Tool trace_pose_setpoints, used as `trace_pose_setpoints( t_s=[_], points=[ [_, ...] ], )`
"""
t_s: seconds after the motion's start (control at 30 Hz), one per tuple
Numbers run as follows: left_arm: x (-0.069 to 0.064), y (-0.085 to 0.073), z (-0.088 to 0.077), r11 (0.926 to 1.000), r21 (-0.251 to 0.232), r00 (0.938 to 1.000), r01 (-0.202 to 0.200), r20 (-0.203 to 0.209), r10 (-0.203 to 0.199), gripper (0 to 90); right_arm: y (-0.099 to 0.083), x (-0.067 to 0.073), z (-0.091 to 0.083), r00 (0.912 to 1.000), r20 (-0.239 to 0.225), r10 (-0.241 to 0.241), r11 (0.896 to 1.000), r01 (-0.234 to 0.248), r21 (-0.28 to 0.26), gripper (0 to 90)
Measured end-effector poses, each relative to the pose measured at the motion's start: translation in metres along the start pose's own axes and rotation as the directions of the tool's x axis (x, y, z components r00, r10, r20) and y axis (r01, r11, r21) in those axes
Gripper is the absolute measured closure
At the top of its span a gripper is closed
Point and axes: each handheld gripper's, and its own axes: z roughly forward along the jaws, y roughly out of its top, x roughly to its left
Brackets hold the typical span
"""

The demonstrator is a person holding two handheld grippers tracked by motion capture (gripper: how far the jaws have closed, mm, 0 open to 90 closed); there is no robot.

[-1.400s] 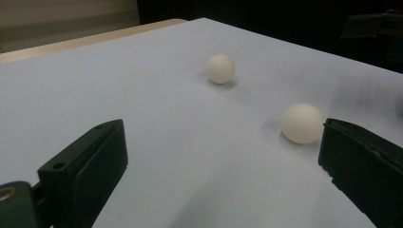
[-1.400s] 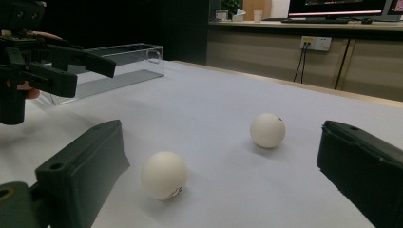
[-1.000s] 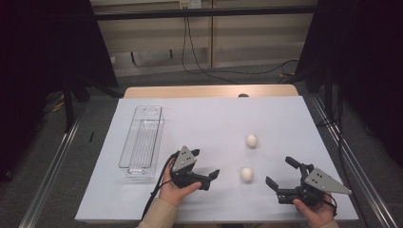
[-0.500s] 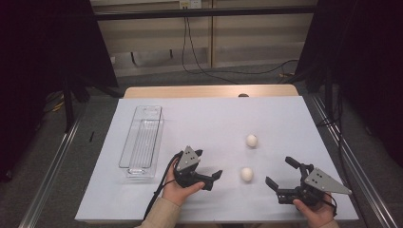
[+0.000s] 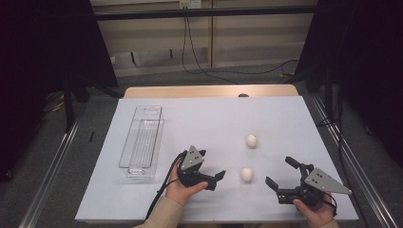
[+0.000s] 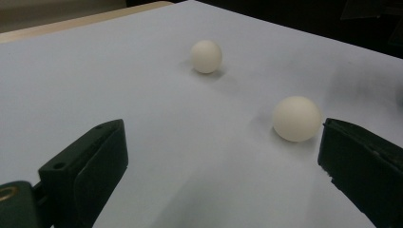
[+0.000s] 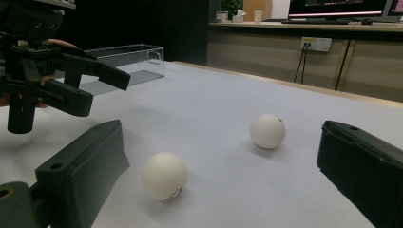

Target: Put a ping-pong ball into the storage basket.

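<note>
1. In the high view, the left hand-held gripper (image 5: 211,169) hovers low over the white-covered worktop (image 5: 209,123), jaws spread wide and holding nothing. The nearer small white round ball (image 5: 246,174) lies just beside its jaw tips, not touching them. The farther small white round ball (image 5: 251,140) lies near, further from the person. The right hand-held gripper (image 5: 282,175) is also wide open and empty, to the right of the nearer ball. A long clear plastic tray (image 5: 142,140) stands at the left side, well apart from the balls.
2. In the left gripper view, the nearer ball (image 6: 297,118) rests just in front of one black jaw; the farther ball (image 6: 206,56) lies beyond.
3. In the right gripper view, the nearer ball (image 7: 164,176) sits between the open jaws, close to one of them. The farther ball (image 7: 268,131) lies behind it. The left hand-held gripper (image 7: 102,85) and the tray (image 7: 126,61) are at the left.
</note>
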Motion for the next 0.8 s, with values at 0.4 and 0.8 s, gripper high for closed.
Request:
trace_pose_setpoints(
  t_s=[0.4,0.8],
  points=[
    [-0.0026,0.0009,0.0053,0.9999,0.016,1.0,-0.001,0.008,0.001,2.7,0.0001,-0.0003,-0.0003,1.0,0.001,-0.001,1.0,0.001,0.0,1.5],
    [-0.0053,0.0017,0.0106,0.9994,0.034,0.9998,-0.007,0.021,0.006,2.7,0.0002,-0.0002,-0.0004,1.0,0.002,0.002,1.0,-0.002,-0.001,1.5]
  ],
)
